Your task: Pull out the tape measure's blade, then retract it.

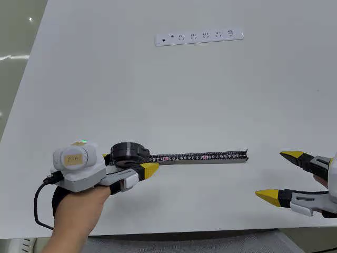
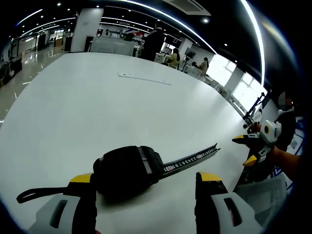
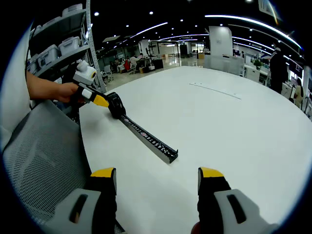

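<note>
Two grippers work over a white bench. My left gripper has its jaws spread around the black tape measure. The case lies between them, close against the left jaw and clear of the right one; I judge this fences the case so it cannot slide. The blade lies drawn out flat, running ahead and to the right of those jaws. My right gripper hangs with jaws spread and empty. The blade's end sits ahead of them, apart, probably leaving it free to retract.
</note>
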